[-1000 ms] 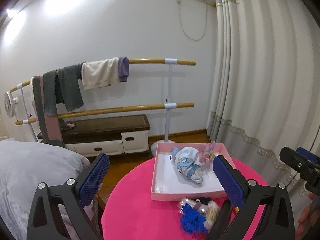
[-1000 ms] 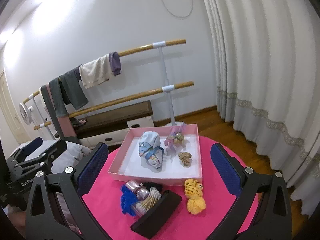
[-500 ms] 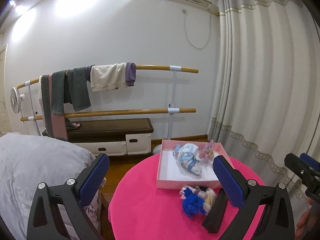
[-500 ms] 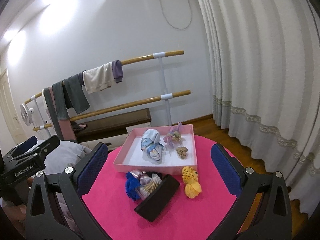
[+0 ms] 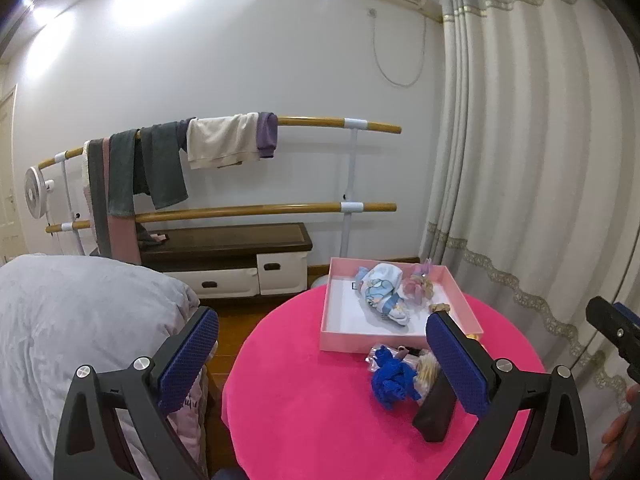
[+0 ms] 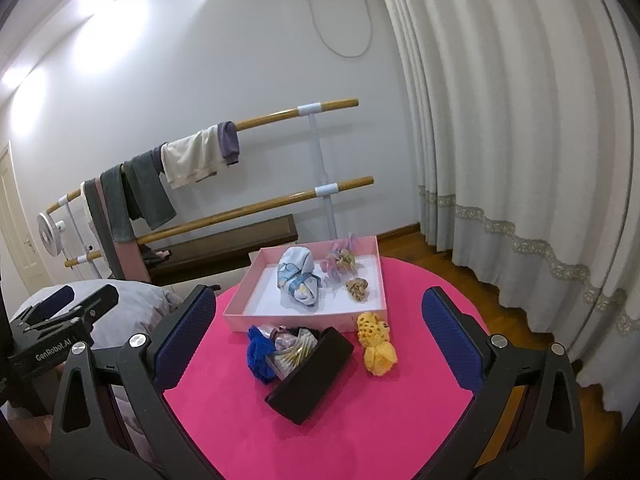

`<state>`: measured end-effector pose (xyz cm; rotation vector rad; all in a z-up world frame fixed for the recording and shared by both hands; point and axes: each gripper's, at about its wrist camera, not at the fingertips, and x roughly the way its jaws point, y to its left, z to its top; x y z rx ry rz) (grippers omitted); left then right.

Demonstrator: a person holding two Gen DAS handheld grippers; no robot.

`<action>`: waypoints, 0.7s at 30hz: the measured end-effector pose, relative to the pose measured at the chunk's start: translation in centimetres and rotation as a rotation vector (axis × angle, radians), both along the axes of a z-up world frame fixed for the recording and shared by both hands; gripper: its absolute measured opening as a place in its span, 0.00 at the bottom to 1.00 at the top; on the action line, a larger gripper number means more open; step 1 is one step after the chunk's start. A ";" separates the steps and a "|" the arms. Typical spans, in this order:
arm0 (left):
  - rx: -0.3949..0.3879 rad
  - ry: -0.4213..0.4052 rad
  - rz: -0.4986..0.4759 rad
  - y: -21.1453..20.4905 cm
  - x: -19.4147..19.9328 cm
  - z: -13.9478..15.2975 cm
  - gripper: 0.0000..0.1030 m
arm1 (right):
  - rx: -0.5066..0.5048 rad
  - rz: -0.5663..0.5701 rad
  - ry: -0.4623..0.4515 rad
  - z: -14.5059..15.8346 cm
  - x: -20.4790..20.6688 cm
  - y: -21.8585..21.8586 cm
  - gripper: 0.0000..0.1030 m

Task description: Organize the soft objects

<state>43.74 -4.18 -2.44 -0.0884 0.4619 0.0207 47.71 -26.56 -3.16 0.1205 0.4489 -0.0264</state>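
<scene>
A: Starting with the left wrist view, what is showing?
B: The left gripper (image 5: 320, 356) is hovering above the round pink table (image 5: 320, 412) with its blue pads spread wide, holding nothing. The pink tray (image 5: 400, 336) is sitting at the table's far side, and a light-blue cloth bundle (image 5: 382, 292) is lying inside it beside a pinkish scrunchie (image 5: 418, 286). A blue fuzzy item (image 5: 390, 376) is lying on the table just in front of the tray, next to a black box (image 5: 436, 412).

A: And the right wrist view?
B: The right gripper (image 6: 316, 336) is also hanging above the table (image 6: 360, 432), fingers wide apart and empty. The tray (image 6: 256, 314) is holding the cloth bundle (image 6: 298, 280), the scrunchie (image 6: 340, 260) and a small tan knot (image 6: 357, 288). A yellow knitted toy (image 6: 376, 346) is lying on the table just in front of the tray's near right corner, apart from the box (image 6: 310, 376).
</scene>
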 end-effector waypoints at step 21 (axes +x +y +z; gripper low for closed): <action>-0.011 0.020 0.007 -0.1 0.1 -0.9 1.00 | -0.006 -0.003 0.023 -0.6 -0.5 0.2 1.00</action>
